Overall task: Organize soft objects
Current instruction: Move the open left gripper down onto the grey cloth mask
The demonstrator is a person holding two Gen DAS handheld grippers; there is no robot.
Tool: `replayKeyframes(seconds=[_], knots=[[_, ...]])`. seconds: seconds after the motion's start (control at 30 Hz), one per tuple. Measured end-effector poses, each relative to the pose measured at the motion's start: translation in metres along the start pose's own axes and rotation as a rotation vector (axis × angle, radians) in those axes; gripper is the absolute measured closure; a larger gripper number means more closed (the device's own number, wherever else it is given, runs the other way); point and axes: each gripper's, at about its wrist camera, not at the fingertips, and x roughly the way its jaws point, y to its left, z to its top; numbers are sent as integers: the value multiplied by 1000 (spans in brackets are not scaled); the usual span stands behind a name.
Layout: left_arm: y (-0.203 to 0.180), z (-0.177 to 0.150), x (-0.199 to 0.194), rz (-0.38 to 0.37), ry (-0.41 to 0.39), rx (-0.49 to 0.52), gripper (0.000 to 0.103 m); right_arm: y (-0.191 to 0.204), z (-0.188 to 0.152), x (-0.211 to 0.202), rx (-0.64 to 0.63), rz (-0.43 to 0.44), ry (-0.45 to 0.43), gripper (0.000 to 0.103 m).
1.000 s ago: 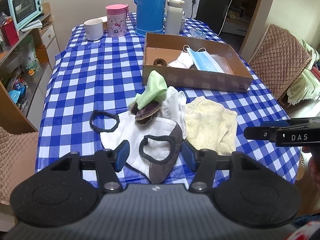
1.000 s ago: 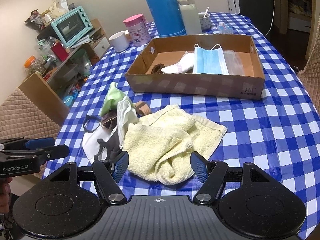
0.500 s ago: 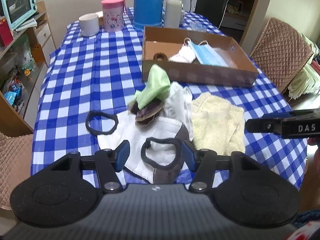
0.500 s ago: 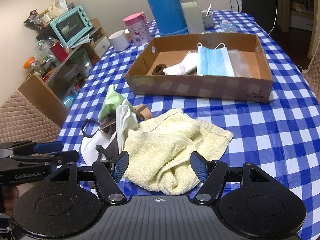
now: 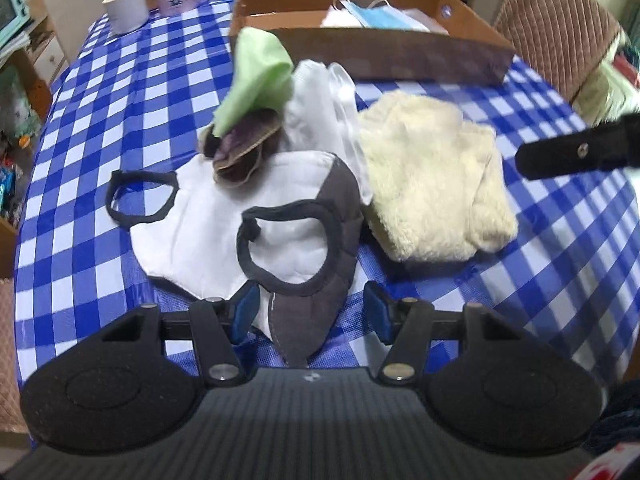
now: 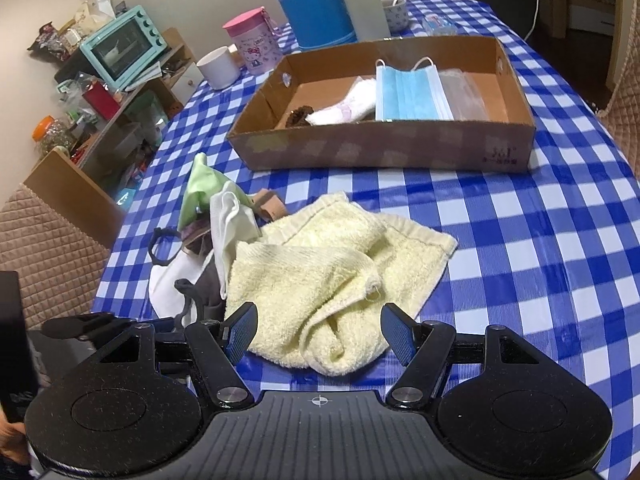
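Left gripper gaping open, straddling grey-white mask tip without pinching, right gripper hanging open over yellow towel, cardboard box sitting at 12 o'clock

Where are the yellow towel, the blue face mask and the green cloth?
yellow towel (image 6: 320,280), right wrist view, on its folded middle.
blue face mask (image 6: 408,94), right wrist view, on its pleated front.
green cloth (image 5: 256,76), left wrist view, on its raised fold.
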Motion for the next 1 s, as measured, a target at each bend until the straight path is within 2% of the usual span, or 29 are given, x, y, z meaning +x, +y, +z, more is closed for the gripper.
replayKeyframes(seconds=[0.07,0.13,0.2,0.23,0.37,0.73,0.9,1.0], knots=[[-2,-2,4,27,-2,29,53,-1,-1,0,7,0,3,35],[1,-4,2,21,-6,40,68,-1,-2,-1,12,-2,3,35],[6,-7,-6,2,-25,42,74,-2,-2,-2,13,-3,1,35],[9,-7,-11,-2,-36,49,83,-2,-3,-2,15,-4,1,35],[27,-11,-38,-29,-83,23,92,-1,-3,-2,15,2,2,35],[89,-19,-124,7,-214,-137,94,12,-5,1,-23,29,8,35],[113,-22,-131,-5,-222,-258,93,17,-7,3,-35,39,19,35],[126,-23,-113,-3,-176,-339,93,18,-7,5,-37,37,22,35]])
